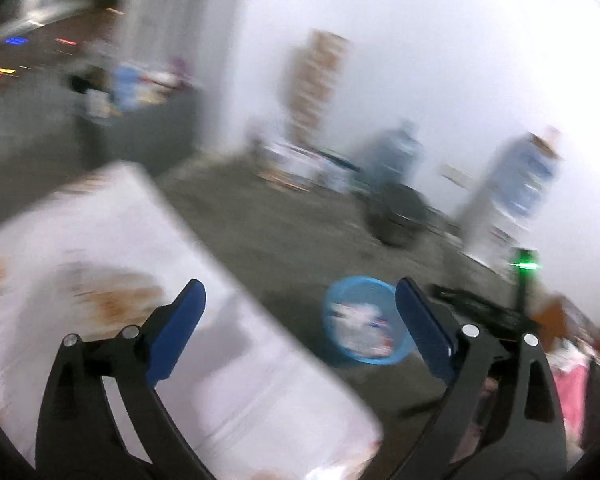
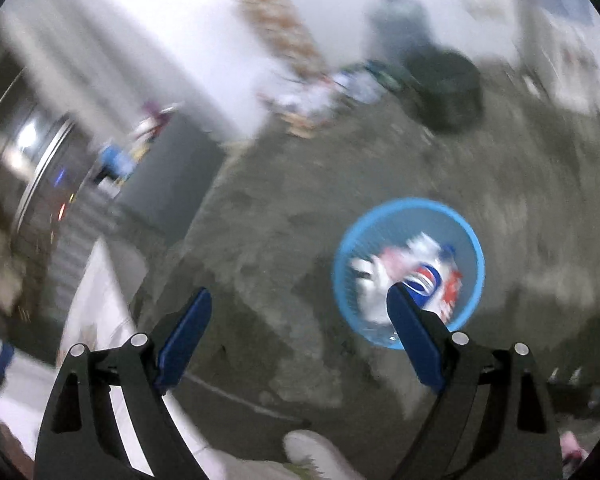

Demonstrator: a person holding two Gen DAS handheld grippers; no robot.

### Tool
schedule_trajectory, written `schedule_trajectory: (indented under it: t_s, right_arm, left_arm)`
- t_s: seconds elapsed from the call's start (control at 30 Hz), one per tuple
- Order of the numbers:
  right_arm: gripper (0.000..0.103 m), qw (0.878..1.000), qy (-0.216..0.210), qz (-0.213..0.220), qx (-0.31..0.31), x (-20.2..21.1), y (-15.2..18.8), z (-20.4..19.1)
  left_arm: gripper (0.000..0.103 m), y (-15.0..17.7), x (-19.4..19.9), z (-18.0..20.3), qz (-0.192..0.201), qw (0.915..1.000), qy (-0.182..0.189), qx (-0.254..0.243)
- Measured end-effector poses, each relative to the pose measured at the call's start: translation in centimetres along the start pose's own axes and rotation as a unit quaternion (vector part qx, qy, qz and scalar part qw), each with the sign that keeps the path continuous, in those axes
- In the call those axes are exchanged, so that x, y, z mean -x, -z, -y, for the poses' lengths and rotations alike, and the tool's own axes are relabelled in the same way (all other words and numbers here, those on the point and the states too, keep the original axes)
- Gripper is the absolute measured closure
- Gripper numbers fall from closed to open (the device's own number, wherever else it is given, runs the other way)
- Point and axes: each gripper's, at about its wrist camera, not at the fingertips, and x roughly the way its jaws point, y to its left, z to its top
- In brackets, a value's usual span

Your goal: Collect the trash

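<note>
The round light-blue plastic mesh basket (image 2: pixel 408 216) stands on the grey concrete floor (image 2: pixel 280 240), its mouth facing up toward the camera, and it holds the collected trash; the clearest piece is a crushed clear plastic bottle with a red, white and blue label (image 2: pixel 428 276), lying with its long axis running from the blue cap at upper right down to lower left, among what seem to be crumpled white wrappers (image 2: pixel 370 276), though blur makes those hard to tell; the right tool (image 2: pixel 300 300) hangs above the floor with its blue-padded fingers (image 2: pixel 188 328) wide apart and nothing between them, the right-hand pad overlapping the basket's near rim in the picture; only the right wrist view looks down into the basket and shows the bottle's label; the left wrist view sees the same basket (image 1: pixel 364 284) from lower and farther off, its contents a white smear, and it alone shows the white stained worktop (image 1: pixel 148 264) at left; the left tool (image 1: pixel 300 292) also stands fully apart and empty, one pad over the worktop's edge, the other just beside the basket.
</note>
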Motion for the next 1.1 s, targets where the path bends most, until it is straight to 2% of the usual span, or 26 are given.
schedule_trajectory:
  t_s: [0.07,0.1,0.17,0.2,0.3,0.43,0.53,0.63,0.7,0.77,0.87,1.1]
  right_arm:
    - [0.010,0.998,-0.012,0.018,0.054,2.4,1.0,-3.7]
    - [0.008,0.995,-0.023,0.033,0.087,3.9,1.8,-5.9]
    - [0.006,0.986,-0.033,0.062,0.149,6.5,3.8,-9.7]
    - [0.006,0.982,-0.030,0.075,0.172,7.5,4.7,-11.2]
    - [0.006,0.964,-0.016,0.109,0.241,10.2,8.0,-15.3]
    - [0.006,0.944,-0.048,0.119,0.303,12.8,12.4,-19.2]
    - [0.006,0.933,-0.031,0.088,0.348,12.9,15.8,-20.9]
    - [0.006,0.923,-0.014,0.029,0.385,11.7,19.0,-21.8]
    - [0.006,0.919,-0.006,-0.001,0.394,11.2,20.5,-21.6]
    - [0.006,0.916,0.007,-0.017,0.400,11.0,21.5,-21.4]
    - [0.006,0.916,0.027,-0.029,0.399,10.4,21.9,-20.6]
    - [0.006,0.923,0.071,-0.030,0.377,9.4,20.4,-18.9]
  left_arm:
    - [0.009,0.9,3.3,-1.2,0.027,0.9975,-0.063,0.018]
    - [0.009,1.9,5.4,-2.2,0.043,0.9925,-0.110,0.030]
    - [0.009,3.2,7.9,-3.0,0.057,0.9820,-0.176,0.036]
    - [0.009,4.3,9.6,-3.5,0.060,0.9723,-0.222,0.040]
    - [0.009,7.0,13.0,-4.9,0.056,0.9556,-0.281,0.070]
    - [0.009,10.6,15.9,-7.2,0.036,0.9365,-0.326,0.125]
    - [0.009,14.0,16.6,-8.5,0.012,0.9256,-0.343,0.159]
    - [0.009,16.6,16.3,-9.0,-0.027,0.9241,-0.338,0.177]
    - [0.009,17.1,15.6,-9.0,-0.057,0.9242,-0.338,0.168]
    - [0.009,17.2,15.3,-8.7,-0.068,0.9265,-0.337,0.153]
    - [0.009,17.3,14.8,-8.0,-0.073,0.9294,-0.335,0.138]
    - [0.009,17.5,12.3,-7.1,-0.097,0.9326,-0.327,0.119]
